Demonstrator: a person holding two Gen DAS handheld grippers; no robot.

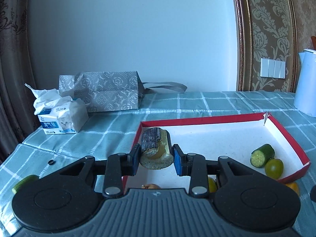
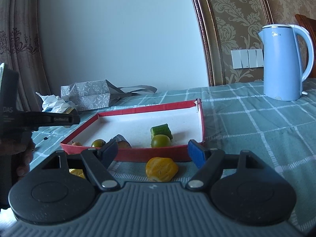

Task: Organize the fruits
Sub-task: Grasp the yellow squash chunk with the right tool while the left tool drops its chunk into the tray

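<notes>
While left gripper (image 1: 156,159) clamps cake roll slice (image 1: 156,152) over red tray (image 1: 286,136), right gripper (image 2: 153,152) wide apart around yellow fruit (image 2: 161,168), just outside tray. Only right view shows kettle (image 2: 282,63) whole; cut off in left. Cucumber piece (image 2: 161,131) touching green tomato (image 2: 161,141) inside tray.

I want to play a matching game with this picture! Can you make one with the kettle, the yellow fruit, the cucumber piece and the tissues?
Things:
1. kettle
2. yellow fruit
3. cucumber piece
4. tissue pack

Places:
A. inside the red tray
B. on the cloth just in front of the tray
C. far right, by the patterned wall
D. far left, next to the grey bag

Pairs: 1-C, 2-B, 3-A, 4-D
</notes>
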